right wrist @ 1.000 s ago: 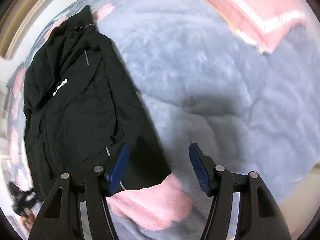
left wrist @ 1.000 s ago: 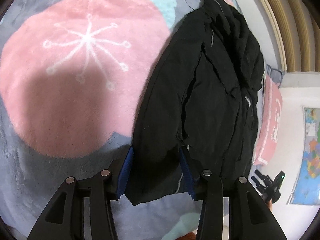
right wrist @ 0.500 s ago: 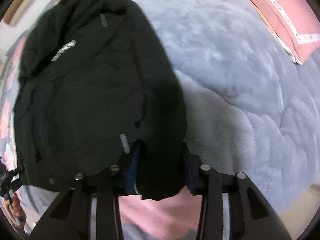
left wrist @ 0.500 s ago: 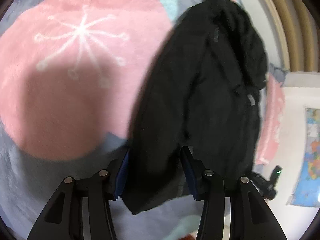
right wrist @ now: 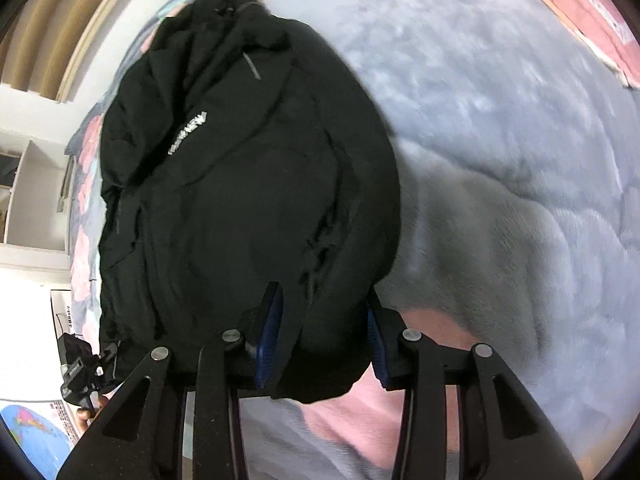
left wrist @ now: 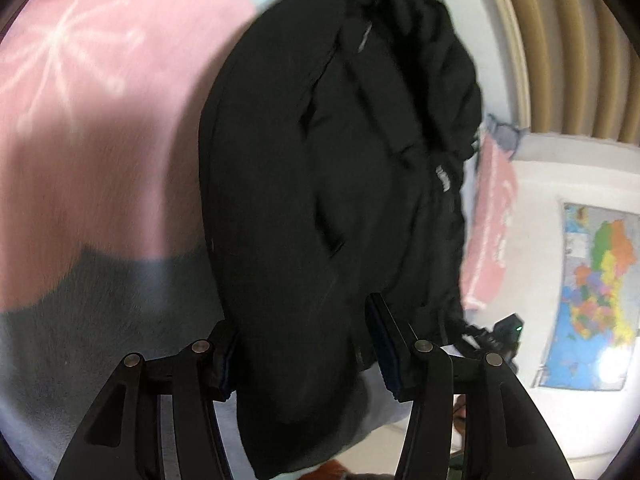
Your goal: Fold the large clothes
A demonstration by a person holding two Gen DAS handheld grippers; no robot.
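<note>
— The left hand-held gripper [left wrist: 304, 354] has the near hem of the black jacket [left wrist: 332, 168] bunched between its blue pads, at the bottom middle of its frame. Its jaws have just been opening a little, yet the cloth fills the gap from pad to pad, so I read it as pinching the hem.

— And the right hand-held gripper [right wrist: 320, 340]?

— Same story at the other hem corner: its jaws have just been closing, and now a thick fold of jacket sits between them at the bottom centre. The picture is blurred there, so how firm that grip is I can't say for sure.

— Where does the rest of the jacket lie?

— It stretches away from both grippers toward the top of each frame, collar farthest off, on a plush blanket [right wrist: 500, 140] that is grey with pink patches.

— How will it handle?

— Soft and floppy, probably padded and fairly bulky, with a smooth shell that may slide between the pads. I'd take deep bites at the hem corners, catching every layer.
</note>
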